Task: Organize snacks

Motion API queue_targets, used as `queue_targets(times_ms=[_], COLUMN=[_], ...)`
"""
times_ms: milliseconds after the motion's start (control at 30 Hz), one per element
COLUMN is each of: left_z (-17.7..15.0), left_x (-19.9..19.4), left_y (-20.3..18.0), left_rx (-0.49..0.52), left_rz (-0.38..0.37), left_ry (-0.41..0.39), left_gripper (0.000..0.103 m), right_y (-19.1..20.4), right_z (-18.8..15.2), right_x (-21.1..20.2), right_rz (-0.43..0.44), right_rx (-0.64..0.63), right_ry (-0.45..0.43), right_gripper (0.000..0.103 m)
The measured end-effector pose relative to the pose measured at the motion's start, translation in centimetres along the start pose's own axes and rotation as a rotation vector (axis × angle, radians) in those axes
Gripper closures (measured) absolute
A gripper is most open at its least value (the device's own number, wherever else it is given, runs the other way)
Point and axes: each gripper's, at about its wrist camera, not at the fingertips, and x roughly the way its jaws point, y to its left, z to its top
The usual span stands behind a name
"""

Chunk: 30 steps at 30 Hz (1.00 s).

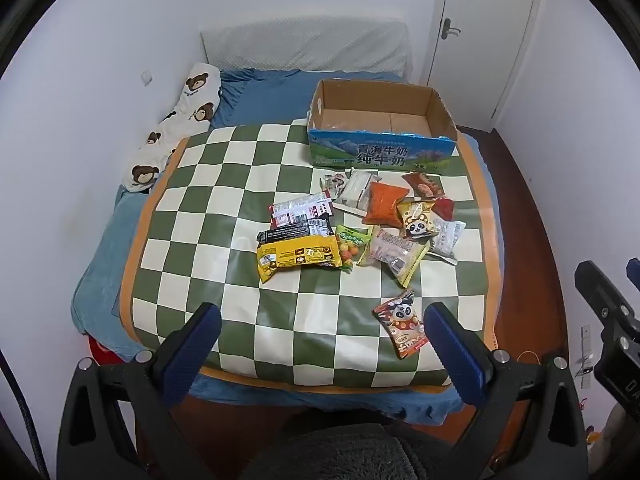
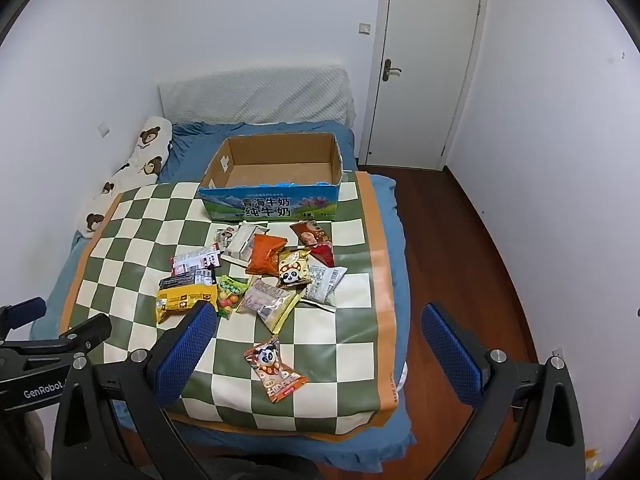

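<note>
Several snack packets lie in a loose heap on a green-and-white checked mat (image 1: 224,184) (image 2: 132,232) spread over a bed. Among them are a yellow packet (image 1: 296,258) (image 2: 182,300), an orange packet (image 1: 385,204) (image 2: 266,254) and a panda packet (image 1: 403,322) (image 2: 274,368) lying apart, nearest me. Behind the heap stands an empty cardboard milk box (image 1: 380,152) (image 2: 276,204) with its top open. My left gripper (image 1: 322,320) and right gripper (image 2: 320,320) both hover open above the near end of the bed, holding nothing.
The bed has a blue sheet (image 1: 100,256) (image 2: 400,240), a bear-print pillow (image 1: 188,108) (image 2: 136,160) along the left wall and a white headboard cushion (image 2: 256,96). A closed door (image 2: 424,68) and dark wood floor (image 2: 460,240) are to the right.
</note>
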Motion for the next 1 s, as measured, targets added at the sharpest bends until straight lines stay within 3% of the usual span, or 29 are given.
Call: queue_targets(times_ms=[1000], left_z=[0.03], left_x=[-0.53], left_y=[-0.24], left_rx=[-0.001], left_rz=[-0.009], left_ry=[-0.013], left_gripper=[0.000], right_y=[-0.03], right_z=[0.01], right_x=[-0.65], right_rz=[0.008], right_rx=[-0.007], right_ry=[-0.010], right_gripper=[0.000])
